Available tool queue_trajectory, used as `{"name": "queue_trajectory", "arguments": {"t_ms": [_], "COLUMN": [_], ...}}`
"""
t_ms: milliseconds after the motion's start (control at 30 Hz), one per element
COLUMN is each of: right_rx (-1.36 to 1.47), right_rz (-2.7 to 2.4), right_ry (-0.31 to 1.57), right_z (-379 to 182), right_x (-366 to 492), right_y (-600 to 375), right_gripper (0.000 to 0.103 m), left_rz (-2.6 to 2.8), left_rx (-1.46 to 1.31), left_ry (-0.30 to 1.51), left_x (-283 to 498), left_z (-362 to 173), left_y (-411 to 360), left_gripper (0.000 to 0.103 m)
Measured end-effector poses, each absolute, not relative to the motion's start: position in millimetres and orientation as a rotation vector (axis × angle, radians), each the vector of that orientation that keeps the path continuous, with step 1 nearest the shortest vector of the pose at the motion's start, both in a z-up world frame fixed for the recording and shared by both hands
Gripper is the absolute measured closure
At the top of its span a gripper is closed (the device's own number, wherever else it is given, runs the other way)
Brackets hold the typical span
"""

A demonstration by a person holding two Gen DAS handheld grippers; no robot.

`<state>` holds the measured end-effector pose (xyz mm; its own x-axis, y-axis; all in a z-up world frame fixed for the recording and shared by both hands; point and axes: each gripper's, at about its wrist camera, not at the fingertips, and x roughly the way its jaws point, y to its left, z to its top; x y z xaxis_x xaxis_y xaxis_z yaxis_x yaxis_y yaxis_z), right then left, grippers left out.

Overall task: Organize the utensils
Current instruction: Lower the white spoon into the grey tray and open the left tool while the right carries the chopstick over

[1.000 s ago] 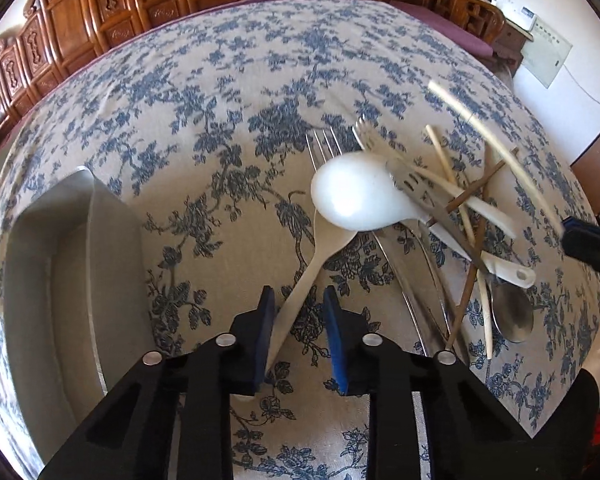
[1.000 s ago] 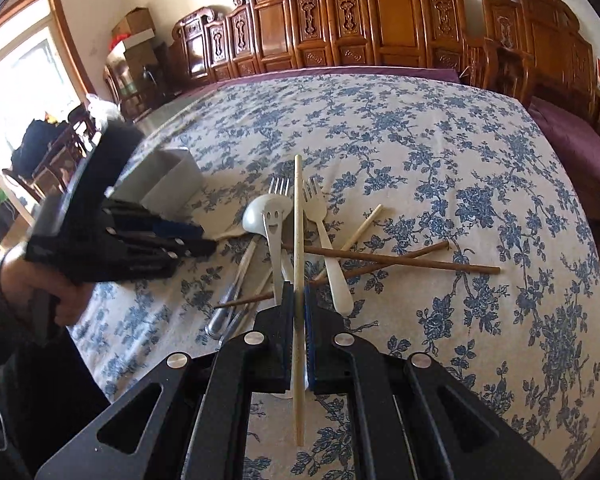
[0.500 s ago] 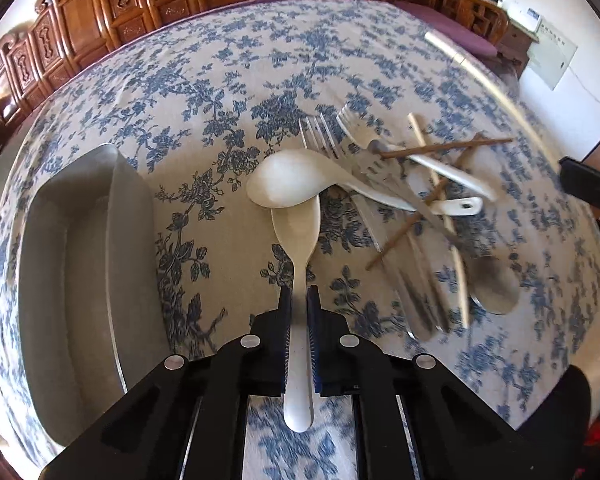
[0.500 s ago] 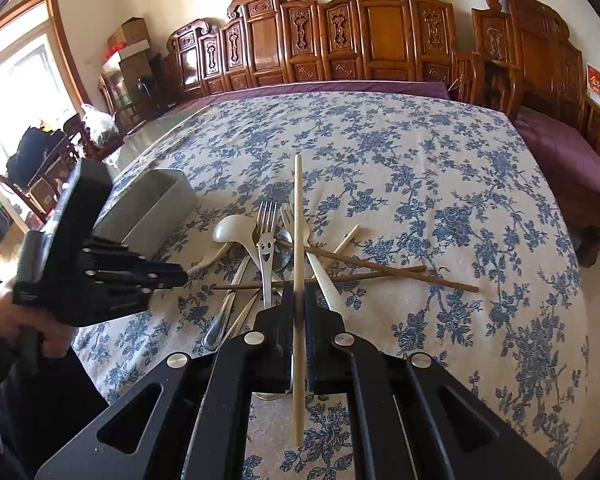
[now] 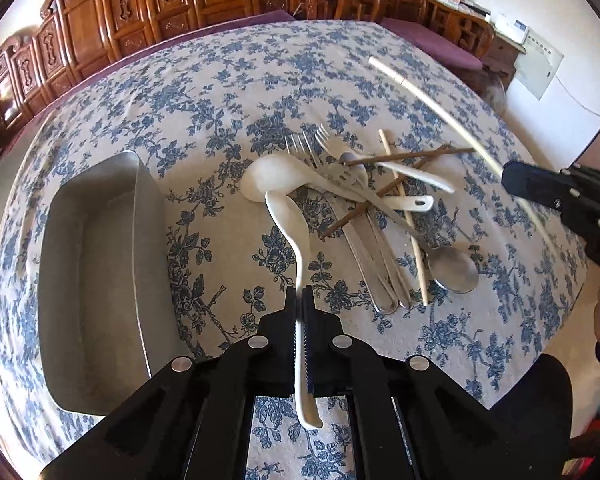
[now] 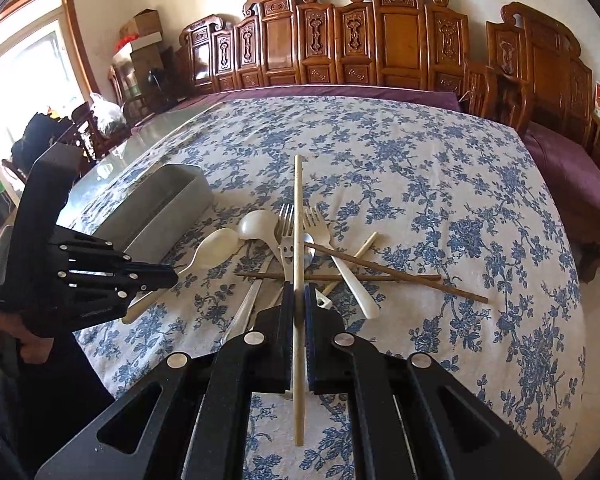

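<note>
My left gripper (image 5: 299, 296) is shut on the handle of a cream plastic spoon (image 5: 288, 216), whose bowl points toward the utensil pile and hangs above the cloth. In the right wrist view the same gripper (image 6: 172, 276) holds that spoon (image 6: 216, 246) beside the grey metal tray (image 6: 168, 204). My right gripper (image 6: 298, 292) is shut on a pale chopstick (image 6: 298, 220) that sticks out forward over the pile. The pile holds a white ladle spoon (image 5: 272, 178), forks (image 5: 300, 146), a metal spoon (image 5: 454, 270) and brown chopsticks (image 5: 412, 156). The tray (image 5: 140, 240) lies left of the pile.
A blue-flowered tablecloth (image 5: 220, 92) covers the large table. Carved wooden chairs (image 6: 380, 40) line its far side, and purple cushions (image 6: 572, 168) sit at the right. A person's hand (image 6: 28, 340) holds the left gripper. The table edge runs close on the right.
The left gripper's jaws closed on the cream spoon's handle, then lifted it off the cloth and away from the pile. The right gripper rose a little with its chopstick.
</note>
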<state>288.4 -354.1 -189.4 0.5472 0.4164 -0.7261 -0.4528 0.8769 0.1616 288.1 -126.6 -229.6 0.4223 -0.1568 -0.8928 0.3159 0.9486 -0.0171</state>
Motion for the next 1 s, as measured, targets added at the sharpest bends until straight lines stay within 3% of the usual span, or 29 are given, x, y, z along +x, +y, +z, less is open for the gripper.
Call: {"name": "queue_trajectory", "arguments": {"t_ms": [433, 1000], "right_rx": [-0.066, -0.061], "right_rz": [0.519, 0.577], "right_ry": [0.849, 0.886], "right_z": [-182.4, -191.1], "right_x": [290.4, 301.2], "right_y": [-324.2, -224.1], "right_gripper": [0.097, 0.097], "left_rz": [-0.243, -0.167], "left_rx": [0.104, 0.020], "left_ry": [0.978, 0.969], "left_x": [288.7, 314.8], "left_z": [-185.0, -220.1], "left_y": [-69.3, 21.4], "left_gripper": [0.101, 0.101]}}
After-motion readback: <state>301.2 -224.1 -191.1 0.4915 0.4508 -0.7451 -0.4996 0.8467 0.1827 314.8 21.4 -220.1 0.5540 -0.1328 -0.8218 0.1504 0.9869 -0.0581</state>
